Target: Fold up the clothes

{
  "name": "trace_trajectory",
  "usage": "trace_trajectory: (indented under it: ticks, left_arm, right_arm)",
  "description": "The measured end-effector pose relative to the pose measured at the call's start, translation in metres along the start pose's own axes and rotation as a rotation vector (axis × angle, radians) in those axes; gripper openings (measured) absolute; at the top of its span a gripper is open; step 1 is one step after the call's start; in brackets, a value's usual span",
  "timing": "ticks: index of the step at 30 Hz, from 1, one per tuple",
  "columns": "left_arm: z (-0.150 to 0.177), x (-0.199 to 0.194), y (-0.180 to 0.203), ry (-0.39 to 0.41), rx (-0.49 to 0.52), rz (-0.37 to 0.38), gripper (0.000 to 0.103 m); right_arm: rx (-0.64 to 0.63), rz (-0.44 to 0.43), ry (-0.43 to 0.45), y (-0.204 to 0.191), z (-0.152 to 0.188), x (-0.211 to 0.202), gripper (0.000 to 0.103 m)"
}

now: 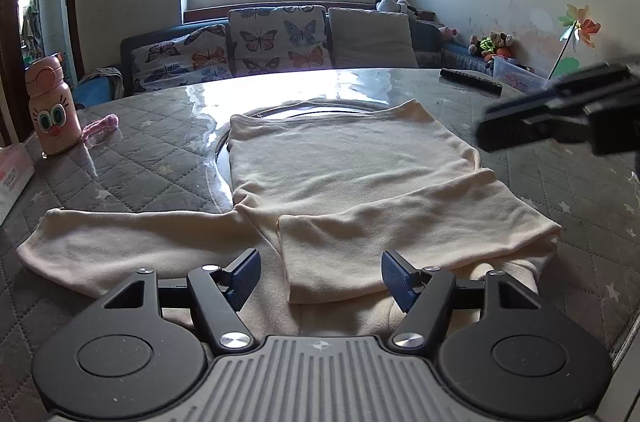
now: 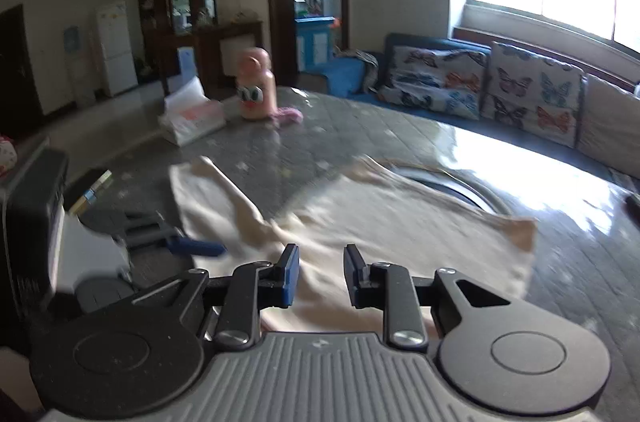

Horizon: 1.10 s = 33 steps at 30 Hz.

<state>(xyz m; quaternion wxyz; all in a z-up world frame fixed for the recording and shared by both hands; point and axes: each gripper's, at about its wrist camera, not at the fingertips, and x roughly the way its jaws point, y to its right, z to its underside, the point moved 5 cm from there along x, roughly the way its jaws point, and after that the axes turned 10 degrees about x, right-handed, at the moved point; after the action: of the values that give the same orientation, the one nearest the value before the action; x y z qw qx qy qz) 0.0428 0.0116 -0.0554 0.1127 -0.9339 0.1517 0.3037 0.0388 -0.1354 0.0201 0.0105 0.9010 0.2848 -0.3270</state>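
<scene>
A cream long-sleeved top (image 1: 340,166) lies flat on the quilted table (image 1: 152,150). One sleeve (image 1: 120,242) stretches out to the left; the other sleeve (image 1: 420,230) is folded across the body. My left gripper (image 1: 320,276) is open and empty, low over the near edge of the top. My right gripper (image 2: 320,276) is partly open and empty, above the top (image 2: 380,222); it also shows blurred in the left wrist view (image 1: 560,110) at the right. The left gripper shows at the left in the right wrist view (image 2: 192,246).
A pink cartoon bottle (image 1: 50,110) and a pink strap (image 1: 102,128) stand at the table's left, with a tissue pack (image 1: 12,178) beside them. A black remote (image 1: 472,80) lies at the far right. A sofa with butterfly cushions (image 1: 276,38) is behind the table.
</scene>
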Motion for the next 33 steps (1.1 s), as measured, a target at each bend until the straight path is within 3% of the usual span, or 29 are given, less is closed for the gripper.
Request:
trace_trajectory:
  ticks: [4,6,9,15,17,20,26,33]
  left_arm:
    - [-0.001,0.005,0.000,-0.014,-0.003,-0.003,0.065]
    - [-0.001,0.006,0.000,-0.020,-0.004,-0.006,0.059]
    - [-0.002,0.008,0.000,-0.027,-0.003,-0.011,0.039]
    - [-0.004,0.011,-0.001,-0.040,-0.001,-0.021,0.015]
    - [-0.005,0.013,-0.001,-0.044,0.000,-0.024,0.012]
    - [-0.007,0.011,-0.002,-0.040,-0.002,-0.029,0.010]
    - [-0.017,0.002,-0.004,-0.013,0.000,-0.031,0.011]
    - [-0.031,-0.003,-0.005,0.024,0.001,-0.036,0.011]
  right_arm:
    - [0.023,0.084,-0.063,0.035,0.027,-0.010,0.028]
    - [0.025,0.123,-0.095,0.048,0.041,-0.013,0.030]
    - [0.044,0.159,-0.128,0.063,0.059,-0.015,0.033]
    - [0.114,0.156,-0.152,0.081,0.078,-0.013,0.030]
    - [0.126,0.158,-0.155,0.084,0.082,-0.011,0.015]
    - [0.146,0.170,-0.173,0.089,0.087,-0.009,0.008]
    - [0.122,0.190,-0.189,0.090,0.087,-0.013,0.008]
    - [0.082,0.162,-0.121,0.087,0.053,0.001,0.011]
